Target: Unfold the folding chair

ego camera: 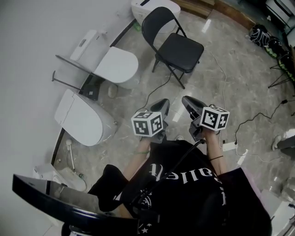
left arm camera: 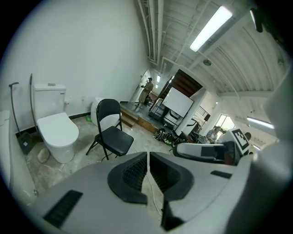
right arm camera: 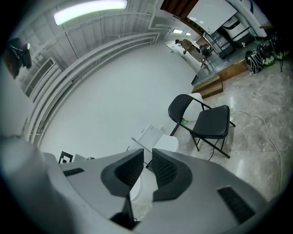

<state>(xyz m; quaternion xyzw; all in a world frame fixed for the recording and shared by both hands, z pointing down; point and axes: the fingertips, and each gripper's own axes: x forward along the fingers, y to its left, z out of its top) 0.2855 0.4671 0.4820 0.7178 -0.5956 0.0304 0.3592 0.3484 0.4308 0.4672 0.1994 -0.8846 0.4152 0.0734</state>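
Observation:
The black folding chair [ego camera: 177, 46] stands unfolded on the marble floor, seat down, ahead of me; it also shows in the left gripper view [left arm camera: 114, 139] and the right gripper view [right arm camera: 213, 121]. Both grippers hover close to my body, well short of the chair and side by side. My left gripper [ego camera: 161, 103] [left arm camera: 148, 160] has its jaws together with nothing between them. My right gripper [ego camera: 186, 100] [right arm camera: 147, 162] keeps a narrow gap between its jaws, and that gap is empty. Neither touches the chair.
Two white toilets [ego camera: 117, 64] [ego camera: 80, 117] line the wall at left, with a grey grab rail [ego camera: 69, 64] between them. A third white fixture [ego camera: 154, 7] sits behind the chair. Cables [ego camera: 230, 133] trail over the floor. A dark counter edge [ego camera: 55, 193] runs at lower left; bags [ego camera: 265, 37] lie far right.

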